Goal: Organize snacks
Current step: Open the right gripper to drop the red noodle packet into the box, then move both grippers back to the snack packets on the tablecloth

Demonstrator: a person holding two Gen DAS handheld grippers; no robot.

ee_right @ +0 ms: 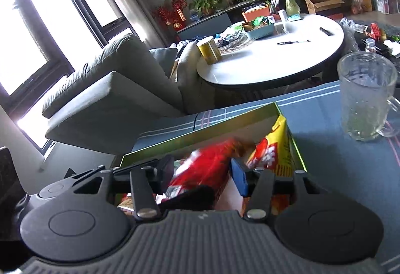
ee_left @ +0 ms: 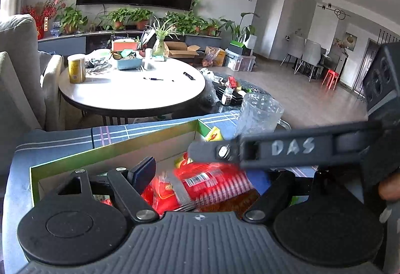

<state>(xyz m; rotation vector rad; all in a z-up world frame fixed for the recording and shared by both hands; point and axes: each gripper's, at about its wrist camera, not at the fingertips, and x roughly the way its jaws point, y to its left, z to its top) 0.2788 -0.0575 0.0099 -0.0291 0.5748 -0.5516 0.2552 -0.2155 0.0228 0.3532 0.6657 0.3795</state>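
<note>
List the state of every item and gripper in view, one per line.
left gripper: open, over the box
right gripper: open, red snack packet between its fingers
red snack packet: blurred, over the box
box: open, holding snacks
yellow snack bag: upright in box
glass mug: upright, empty

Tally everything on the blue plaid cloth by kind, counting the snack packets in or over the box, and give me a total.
Green-rimmed cardboard box: 1
Glass mug: 1
Snack packets clear enough to count: 2, a red packet and a yellow-and-red packet
Total: 4. Any packets lower in the box are too blurred to count.
</note>
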